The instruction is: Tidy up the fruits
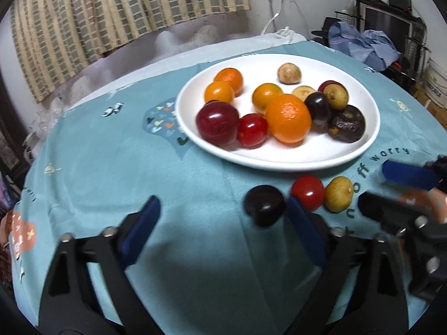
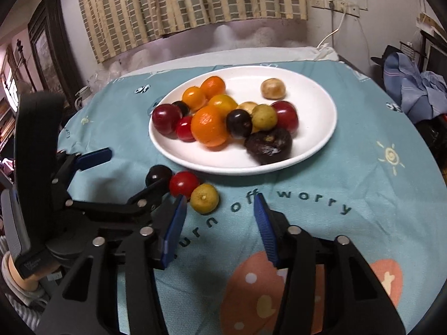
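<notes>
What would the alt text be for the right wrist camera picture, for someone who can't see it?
A white plate piled with oranges, red and dark plums and small yellowish fruits sits on a teal tablecloth. Three fruits lie off the plate in front: a dark plum, a red fruit and a yellow-green fruit. Both grippers, right and left, are open, holding nothing.

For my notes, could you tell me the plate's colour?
The plate is plain white, clearest in the right wrist view.

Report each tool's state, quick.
Left tool: open, holding nothing; dark plum sits by its right finger.
Right tool: open, empty, near the yellow-green fruit.
</notes>
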The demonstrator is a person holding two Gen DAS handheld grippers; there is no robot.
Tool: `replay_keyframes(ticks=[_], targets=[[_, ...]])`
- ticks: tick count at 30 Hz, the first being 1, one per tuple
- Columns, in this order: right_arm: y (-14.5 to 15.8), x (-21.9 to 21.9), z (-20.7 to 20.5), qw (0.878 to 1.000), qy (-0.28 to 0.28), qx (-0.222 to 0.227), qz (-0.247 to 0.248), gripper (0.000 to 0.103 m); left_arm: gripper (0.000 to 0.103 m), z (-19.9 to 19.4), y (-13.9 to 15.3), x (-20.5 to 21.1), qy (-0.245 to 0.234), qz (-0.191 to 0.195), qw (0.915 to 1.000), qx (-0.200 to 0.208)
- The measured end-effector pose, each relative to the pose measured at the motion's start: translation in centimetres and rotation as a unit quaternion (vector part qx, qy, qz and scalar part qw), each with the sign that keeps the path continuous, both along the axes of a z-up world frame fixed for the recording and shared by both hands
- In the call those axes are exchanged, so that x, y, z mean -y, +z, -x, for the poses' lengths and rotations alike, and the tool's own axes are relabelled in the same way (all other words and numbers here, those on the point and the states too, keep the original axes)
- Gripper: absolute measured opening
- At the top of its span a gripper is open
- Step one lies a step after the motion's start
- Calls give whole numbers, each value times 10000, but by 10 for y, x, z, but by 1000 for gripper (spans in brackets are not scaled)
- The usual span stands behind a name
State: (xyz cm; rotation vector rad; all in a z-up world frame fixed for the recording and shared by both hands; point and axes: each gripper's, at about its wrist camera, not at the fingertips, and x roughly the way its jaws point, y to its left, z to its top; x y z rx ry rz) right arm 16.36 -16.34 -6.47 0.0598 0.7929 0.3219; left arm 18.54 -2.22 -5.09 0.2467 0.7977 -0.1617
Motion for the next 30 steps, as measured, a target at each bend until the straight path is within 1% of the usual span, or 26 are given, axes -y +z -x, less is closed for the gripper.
replay_keyframes(ticks=[1, 2, 3, 4, 6, 7, 11, 12, 13, 16, 18, 20, 22, 23, 24, 25, 26, 28, 29, 30], targets=[[-2, -2, -1, 10000, 63, -41, -18, 40, 68, -2, -1, 1, -118, 77, 9999, -84], [-5, -4, -3, 9999, 102, -99, -32, 37, 63, -5, -4, 2, -229, 127, 9995, -183], [-8, -4, -6, 9998, 107, -149, -59, 35, 53, -8, -7, 5, -359, 162, 9987, -317], [-10, -3, -10, 9996, 112, -214, -111, 33, 48, -10, -8, 7, -433, 193, 9982, -356], [-17, 0, -21, 9983, 145, -443, -364, 27, 46, -12, -8, 8, -503, 258, 9977, -386], [-19, 2, -24, 9971, 158, -547, -495, 26, 46, -14, -8, 7, -515, 307, 9974, -408], [-17, 0, -23, 9974, 169, -509, -487, 25, 45, -16, -8, 7, -529, 320, 9972, -420], [-17, 0, -22, 9975, 185, -494, -462, 25, 40, -15, -8, 9, -577, 312, 9970, -405], [-16, -2, -19, 9977, 225, -469, -436, 25, 32, -13, -8, 10, -630, 295, 9968, -385], [-8, -3, -9, 9984, 308, -322, -361, 24, 32, -3, -7, 14, -695, 189, 9969, -311], [-3, -2, -4, 9988, 302, -194, -326, 24, 32, 2, -3, 11, -670, 260, 9972, -224], [3, 2, 0, 9988, 265, -109, -401, 25, 32, 8, 3, 5, -567, 384, 9975, -148], [21, 11, 8, 9983, 178, 182, -520, 25, 32, 16, 19, -2, -537, 541, 9971, 27], [28, 14, 8, 9979, 133, 322, -542, 25, 32, 17, 32, -4, -488, 588, 9969, 194], [39, 17, 4, 9973, 23, 481, -551, 25, 32, 14, 40, -3, -415, 598, 9969, 310], [45, 20, -5, 9971, -111, 528, -538, 25, 32, 8, 47, -2, -341, 616, 9968, 386], [48, 21, -14, 9972, -188, 498, -519, 25, 32, 0, 52, 0, -303, 618, 9968, 400], [43, 19, -45, 9988, -309, 230, -305, 26, 34, -21, 56, 11, -303, 486, 9977, 360], [40, 19, -53, 9989, -407, 161, -179, 27, 38, -31, 54, 16, -275, 396, 9983, 335], [35, 20, -60, 9985, -531, 94, -67, 34, 62, -37, 50, 19, -214, 322, 9987, 331]])
